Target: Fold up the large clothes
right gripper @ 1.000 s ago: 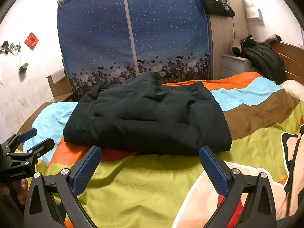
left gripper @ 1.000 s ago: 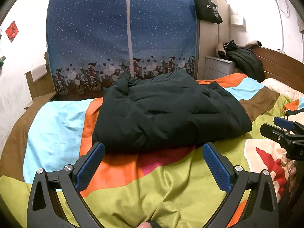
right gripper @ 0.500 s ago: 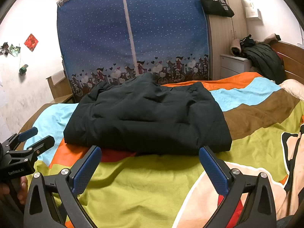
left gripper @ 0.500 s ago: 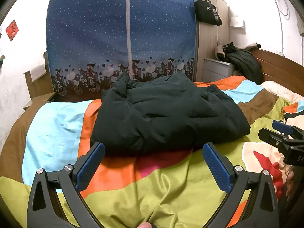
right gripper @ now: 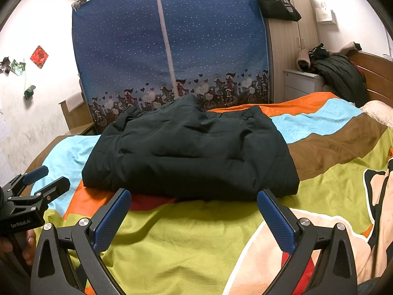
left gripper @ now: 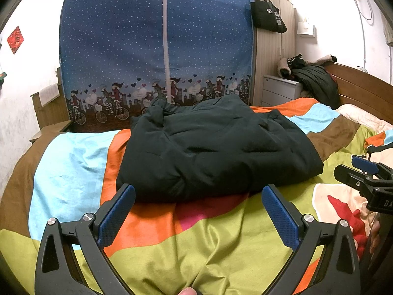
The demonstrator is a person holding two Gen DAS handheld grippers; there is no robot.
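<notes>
Left wrist view: the left gripper [left gripper: 198, 207] is spread wide with nothing between its blue pads, held low over a bedspread [left gripper: 73, 169] of blue, orange, brown and green blocks. Just beyond the fingertips lies a dark padded jacket [left gripper: 216, 147], folded into a thick, roughly rectangular bundle in the middle of the bed. Its near edge is a rounded fold. Its far left corner is rumpled and rises a little. At the right edge the right gripper [left gripper: 361, 172] shows side-on, apart from the jacket; from here its spread cannot be judged. Behind the bed stands a blue fabric wardrobe [left gripper: 157, 49] with a zip down the middle.

Right wrist view: the right gripper [right gripper: 194, 207] is also wide apart and holds nothing, near the jacket's [right gripper: 191, 152] front edge but not touching it. The jacket reads as a compact stack with fairly straight sides. The left gripper [right gripper: 41, 182] shows at the left edge, clear of the fabric, held by a hand [right gripper: 24, 245].

Judging from this, the folding looks essentially finished: no sleeves or loose flaps stick out. At most, the rumpled far corner could be smoothed, or the bundle moved aside.
</notes>
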